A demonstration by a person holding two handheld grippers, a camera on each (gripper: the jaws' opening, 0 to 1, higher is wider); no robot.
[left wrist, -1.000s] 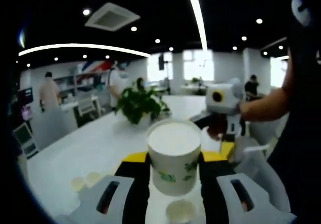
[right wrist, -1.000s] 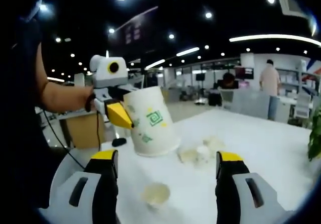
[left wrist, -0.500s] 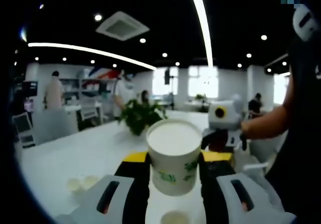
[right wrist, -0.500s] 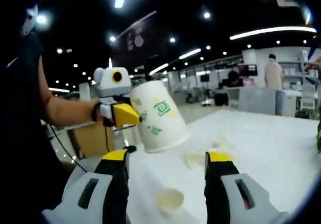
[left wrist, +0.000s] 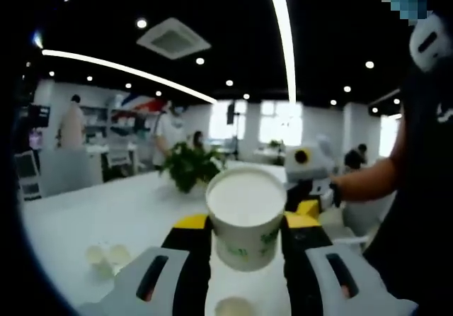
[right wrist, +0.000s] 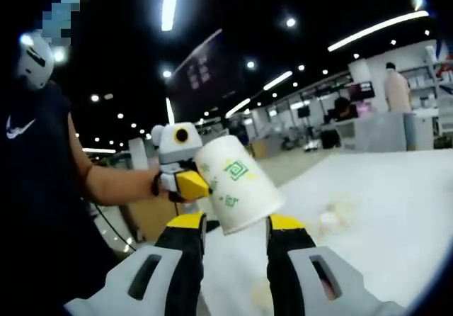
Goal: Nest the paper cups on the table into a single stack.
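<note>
Since a second ago, the right gripper [right wrist: 235,224] has narrowed its jaws, now empty below the tilted paper cup [left wrist: 245,217]. That cup sits clamped in the left gripper [left wrist: 246,225], above the white table [left wrist: 106,213] where more small cups [left wrist: 104,256] lie.

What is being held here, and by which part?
The left gripper holds a paper cup, jaws clamped on opposite sides of its wall, below the rim. The right gripper holds nothing.

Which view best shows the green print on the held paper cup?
The right gripper view: the paper cup is seen side-on, tilted, its green print clear, held by the left tool. The left gripper view looks at its open mouth, with the print partly hidden.
</note>
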